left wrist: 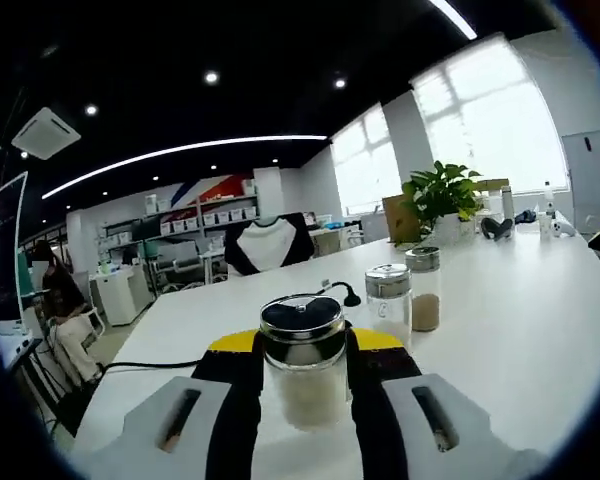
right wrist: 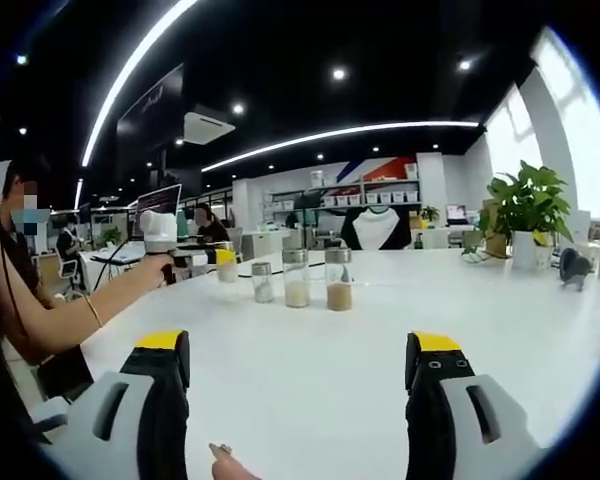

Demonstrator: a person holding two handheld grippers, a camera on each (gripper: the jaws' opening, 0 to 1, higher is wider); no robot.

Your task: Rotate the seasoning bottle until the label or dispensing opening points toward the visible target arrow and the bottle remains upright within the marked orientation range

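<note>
Three glass seasoning bottles stand on the white table [left wrist: 540,330]. In the left gripper view the left gripper [left wrist: 305,385] clamps the nearest seasoning bottle [left wrist: 303,360], upright, with a black-rimmed metal lid and pale granules inside; two taller bottles [left wrist: 405,300] stand just beyond, to its right. The right gripper [right wrist: 300,375] is spread wide, holding nothing.

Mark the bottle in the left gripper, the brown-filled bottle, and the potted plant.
Gripped seasoning bottle [left wrist: 302,352], left gripper view, glass body below the lid.
Brown-filled bottle [right wrist: 339,284], right gripper view, mid body.
Potted plant [left wrist: 442,192], left gripper view, leaves.
</note>
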